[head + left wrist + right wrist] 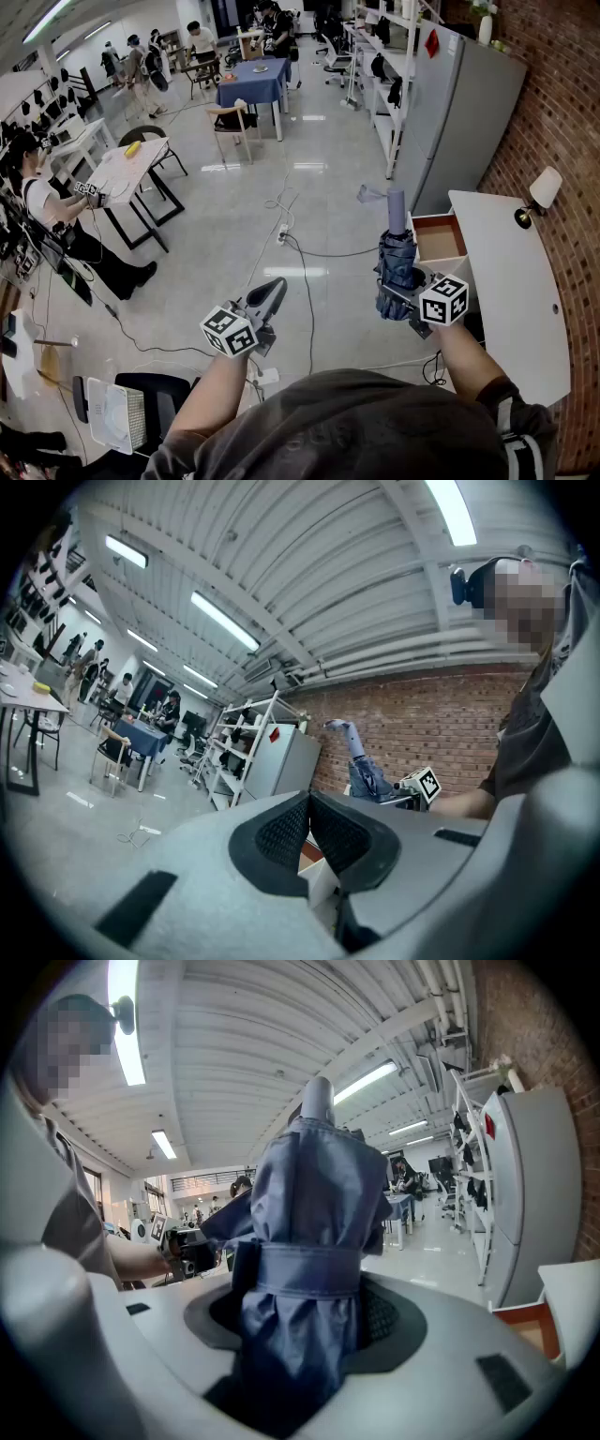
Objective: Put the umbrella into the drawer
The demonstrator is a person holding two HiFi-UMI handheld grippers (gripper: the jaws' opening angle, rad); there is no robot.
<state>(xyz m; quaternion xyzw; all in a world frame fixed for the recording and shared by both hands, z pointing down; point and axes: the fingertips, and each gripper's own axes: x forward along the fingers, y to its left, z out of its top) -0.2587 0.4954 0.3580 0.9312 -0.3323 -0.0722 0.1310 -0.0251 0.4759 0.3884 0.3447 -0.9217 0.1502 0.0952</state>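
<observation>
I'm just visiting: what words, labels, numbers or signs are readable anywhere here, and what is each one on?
No text here reads clearly.
Red diamond sticker on the grey cabinet: whatever it bears is too small to read.
Faint print on the person's grey shirt: too faint to read.
Left marker cube and right marker cube: black-and-white square patterns only, no letters.

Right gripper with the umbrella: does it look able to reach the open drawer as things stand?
Probably yes. The right gripper is shut on the umbrella, and the drawer stands open just beyond it, with nothing visible between them.
</observation>
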